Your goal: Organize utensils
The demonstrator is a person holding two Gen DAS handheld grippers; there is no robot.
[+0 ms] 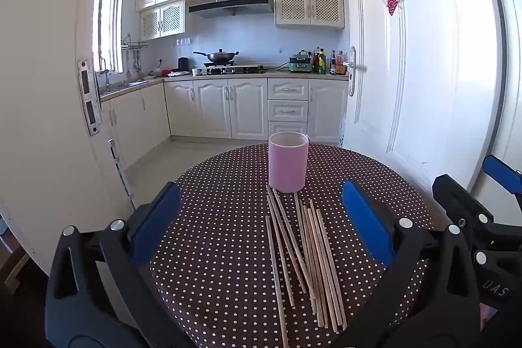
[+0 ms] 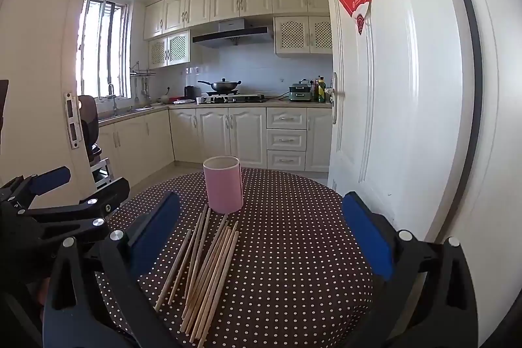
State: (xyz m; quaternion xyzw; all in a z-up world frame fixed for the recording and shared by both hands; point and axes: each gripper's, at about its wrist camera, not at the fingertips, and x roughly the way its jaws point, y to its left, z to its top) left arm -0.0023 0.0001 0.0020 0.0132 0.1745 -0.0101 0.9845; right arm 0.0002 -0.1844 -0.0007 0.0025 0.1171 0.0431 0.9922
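Both grippers, left (image 1: 261, 224) and right (image 2: 261, 230), hold fingers spread and empty; ahead, loose overlapping chopsticks (image 1: 303, 256) could roll, or nudge the pink cup (image 1: 288, 162) over

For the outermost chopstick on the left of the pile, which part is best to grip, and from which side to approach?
Judging from its pose, grip the leftmost chopstick near its middle, coming from above with the open left gripper. It lies flat on the table, apart from the others along most of its length, so the fingers can straddle it alone.

Cream kitchen cabinets (image 1: 228, 106), a bright window (image 2: 101, 48), white open door (image 2: 391, 87).
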